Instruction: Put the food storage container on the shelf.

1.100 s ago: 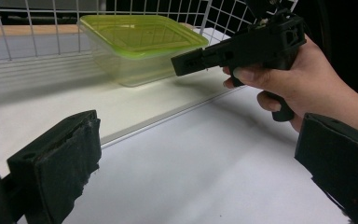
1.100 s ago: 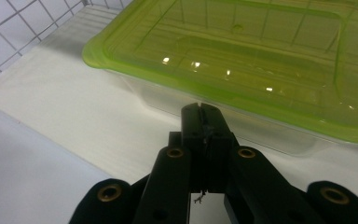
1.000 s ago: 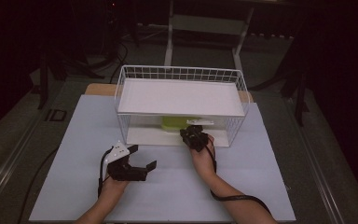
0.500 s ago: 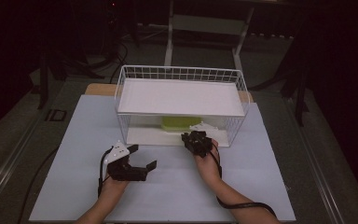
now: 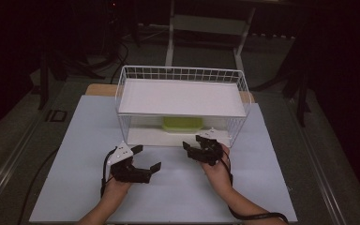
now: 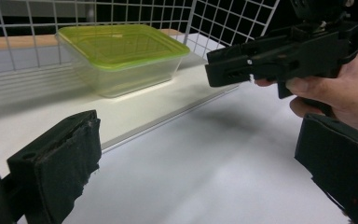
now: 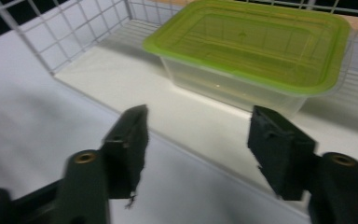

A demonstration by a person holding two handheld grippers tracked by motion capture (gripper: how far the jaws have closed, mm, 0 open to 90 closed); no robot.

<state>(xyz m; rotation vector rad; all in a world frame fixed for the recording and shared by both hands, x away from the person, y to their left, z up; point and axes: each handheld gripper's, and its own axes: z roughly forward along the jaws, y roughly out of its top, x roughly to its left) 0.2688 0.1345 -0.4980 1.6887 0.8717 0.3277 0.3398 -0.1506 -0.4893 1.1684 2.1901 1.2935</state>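
- White desk (image 5: pixel 272 187) carrying a wire rack (image 5: pixel 183 75); green-lidded container (image 5: pixel 183 123) sits on its lower shelf.
- Right claw (image 5: pixel 201 143): jaws just opened, apart and empty, before the shelf.
- Left claw (image 5: pixel 145 158): apart, empty.
- Risk: a raised claw could snag the rack's wire front.

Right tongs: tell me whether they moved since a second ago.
Yes. The right tongs backed out from the wire rack toward the person, jaws just opening, nothing between them.
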